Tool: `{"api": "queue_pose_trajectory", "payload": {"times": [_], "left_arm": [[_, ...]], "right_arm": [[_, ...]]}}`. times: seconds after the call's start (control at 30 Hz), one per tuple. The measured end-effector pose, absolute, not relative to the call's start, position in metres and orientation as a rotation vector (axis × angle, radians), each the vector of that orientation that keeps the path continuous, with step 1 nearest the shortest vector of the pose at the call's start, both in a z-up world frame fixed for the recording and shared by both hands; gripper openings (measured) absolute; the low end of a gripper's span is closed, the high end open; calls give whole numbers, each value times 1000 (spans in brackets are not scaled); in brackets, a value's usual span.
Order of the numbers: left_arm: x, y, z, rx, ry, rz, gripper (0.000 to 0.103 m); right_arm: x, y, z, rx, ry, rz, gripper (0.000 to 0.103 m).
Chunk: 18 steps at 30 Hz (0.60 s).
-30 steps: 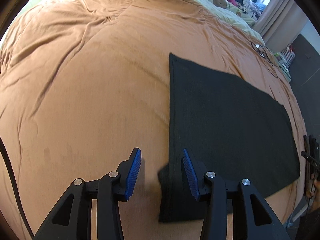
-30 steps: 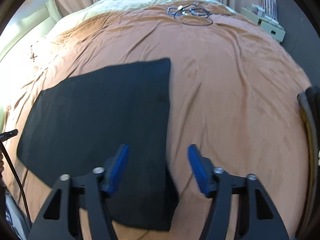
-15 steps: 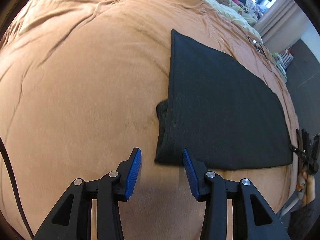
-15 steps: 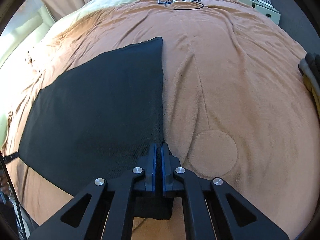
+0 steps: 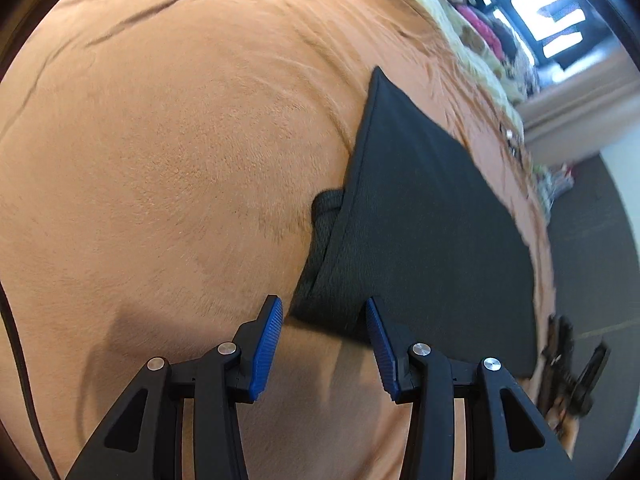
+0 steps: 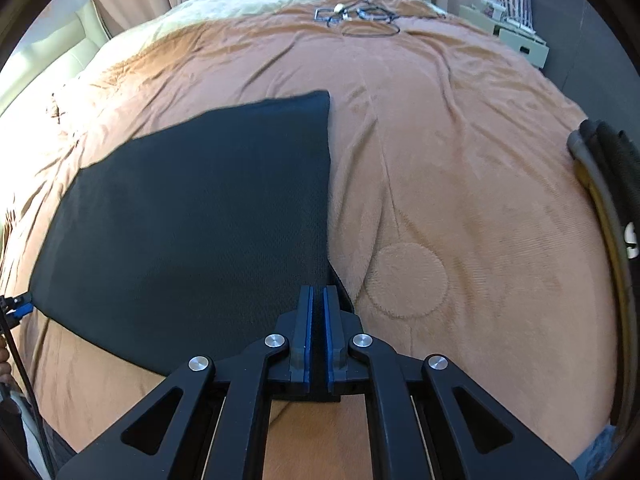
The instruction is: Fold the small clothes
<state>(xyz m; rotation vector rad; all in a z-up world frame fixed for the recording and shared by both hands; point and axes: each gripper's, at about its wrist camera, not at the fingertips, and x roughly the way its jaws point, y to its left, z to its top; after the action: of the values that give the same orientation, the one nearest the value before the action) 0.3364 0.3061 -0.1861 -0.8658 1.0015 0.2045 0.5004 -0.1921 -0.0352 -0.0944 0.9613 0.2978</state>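
- Cloth: black, flat on the brown blanket; its near right corner sits between the right gripper pads.
- Right gripper: clenched on that corner.
- Left gripper: released, pads apart; cloth's other near corner just ahead, 12 o'clock, untouched.
- Right view only: cables at 12 o'clock.
- Left view only: bunched fold under the cloth's edge.

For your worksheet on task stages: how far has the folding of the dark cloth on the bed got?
Done: the dark cloth lies flat, seemingly doubled, on the brown blanket. In hand: the right gripper is shut on its near corner; the left gripper, jaws apart, straddles the other near corner ungripped. Left: clamp that corner and fold again.
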Motion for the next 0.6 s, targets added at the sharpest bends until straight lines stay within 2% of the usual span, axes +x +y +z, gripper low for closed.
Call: {"api": "queue_pose_trajectory", "payload": {"times": [0.07, 0.13, 0.17, 0.2, 0.6], "left_arm": [[338, 307, -188, -887, 987, 203, 46], [339, 305, -187, -884, 978, 199, 37], [340, 303, -186, -874, 984, 196, 19], [341, 303, -187, -871, 989, 190, 12], [331, 309, -181, -950, 910, 148, 11]], "right_arm": [[494, -188, -30, -93, 953, 319, 9], [485, -179, -25, -104, 941, 343, 19], [481, -174, -24, -105, 937, 359, 22], [476, -167, -23, -101, 937, 383, 24], [438, -71, -46, -150, 983, 590, 24]]}}
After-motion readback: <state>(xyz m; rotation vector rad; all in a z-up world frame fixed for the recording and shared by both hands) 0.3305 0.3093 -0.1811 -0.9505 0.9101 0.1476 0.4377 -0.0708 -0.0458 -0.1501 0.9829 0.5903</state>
